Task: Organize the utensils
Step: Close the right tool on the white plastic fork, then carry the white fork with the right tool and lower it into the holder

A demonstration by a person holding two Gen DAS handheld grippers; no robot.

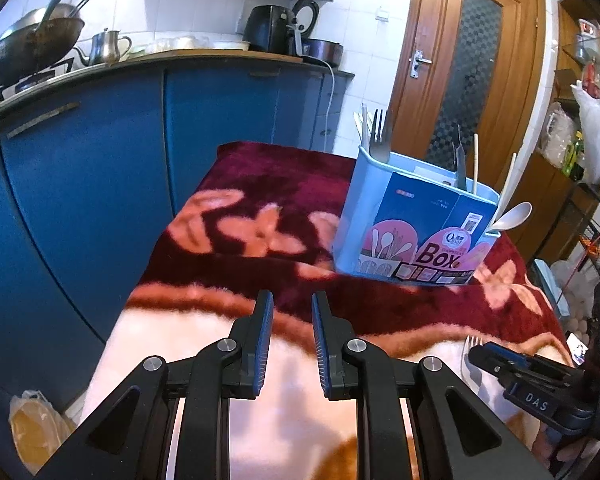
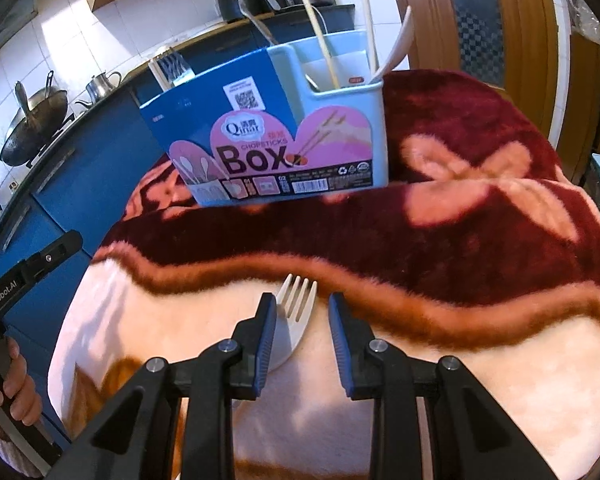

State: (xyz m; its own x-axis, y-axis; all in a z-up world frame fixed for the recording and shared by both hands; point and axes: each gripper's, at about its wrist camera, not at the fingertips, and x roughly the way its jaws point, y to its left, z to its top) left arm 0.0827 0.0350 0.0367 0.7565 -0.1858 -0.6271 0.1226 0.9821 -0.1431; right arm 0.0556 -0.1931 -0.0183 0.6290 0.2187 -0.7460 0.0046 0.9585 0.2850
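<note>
A light-blue utensil box [image 1: 416, 220] [image 2: 284, 136] labelled "Box" stands on a maroon and cream floral blanket [image 1: 260, 208]. It holds a dark fork [image 1: 380, 136], chopsticks [image 2: 320, 40] and a white spoon [image 1: 512, 216]. A white fork [image 2: 296, 308] lies flat on the cream part of the blanket, tines toward the box. My right gripper [image 2: 302, 300] hovers low over it, open, fingers either side of the fork's head, pads not pressing. My left gripper [image 1: 292, 298] is open a little with nothing between its fingers, left of the right gripper [image 1: 482, 354].
Blue cabinets [image 1: 80, 184] run along the left with a wok [image 1: 32, 44] and a kettle [image 1: 108, 46] on the counter. A wooden door [image 1: 468, 72] stands behind the box, and a cluttered rack [image 1: 580, 128] at the right. A person's hand [image 2: 18, 376] holds a gripper handle.
</note>
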